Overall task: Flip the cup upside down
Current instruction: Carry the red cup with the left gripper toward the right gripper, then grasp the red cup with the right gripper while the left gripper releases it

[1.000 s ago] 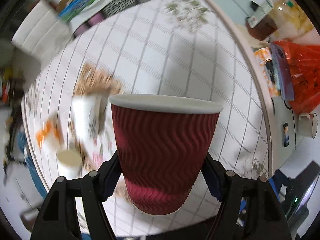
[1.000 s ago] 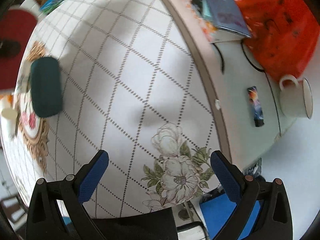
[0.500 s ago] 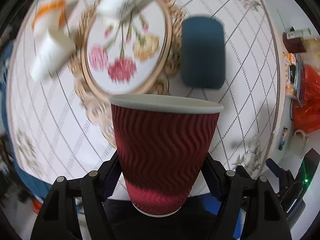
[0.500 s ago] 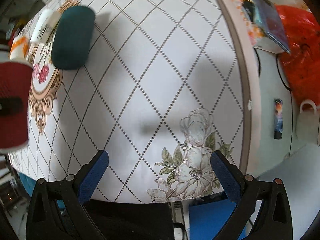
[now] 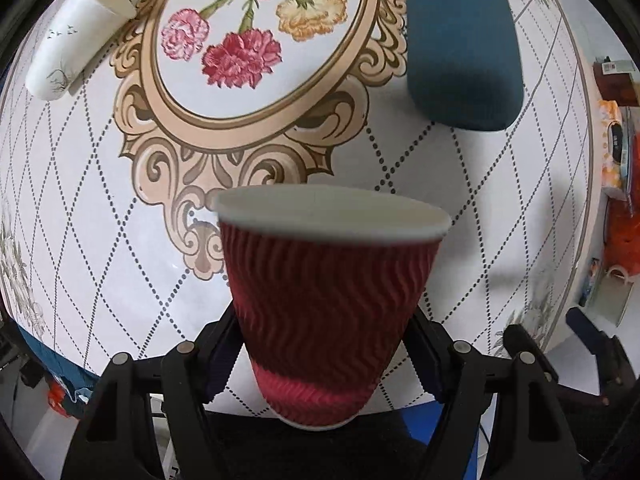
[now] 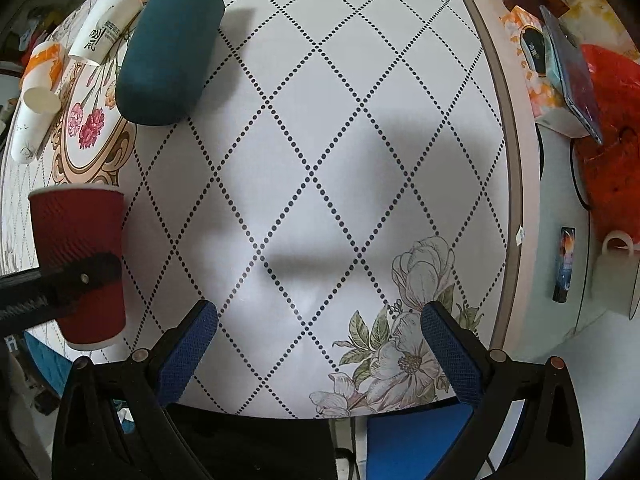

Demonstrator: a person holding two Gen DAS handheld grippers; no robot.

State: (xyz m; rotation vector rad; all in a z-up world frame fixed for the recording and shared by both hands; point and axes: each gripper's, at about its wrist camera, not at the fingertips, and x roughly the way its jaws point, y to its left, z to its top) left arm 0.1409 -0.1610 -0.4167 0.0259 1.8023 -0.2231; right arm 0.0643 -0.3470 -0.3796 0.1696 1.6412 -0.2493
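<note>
L gripper [image 5: 324, 344] pinching red ripple cup [image 5: 326, 300] mid-flip, rim toward table [image 5: 460, 200] — next: lower, release. R gripper [image 6: 320, 344] spread, idle.

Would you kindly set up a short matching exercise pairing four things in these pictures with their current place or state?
Things:
1. red cup
2. right gripper
3. teal case
4. white mug

States:
A. open, holding nothing
B. lying on the tablecloth beside the flower medallion
C. gripped by the left gripper
D. standing on the side surface past the table's edge

Pairs: 1-C, 2-A, 3-B, 4-D
</note>
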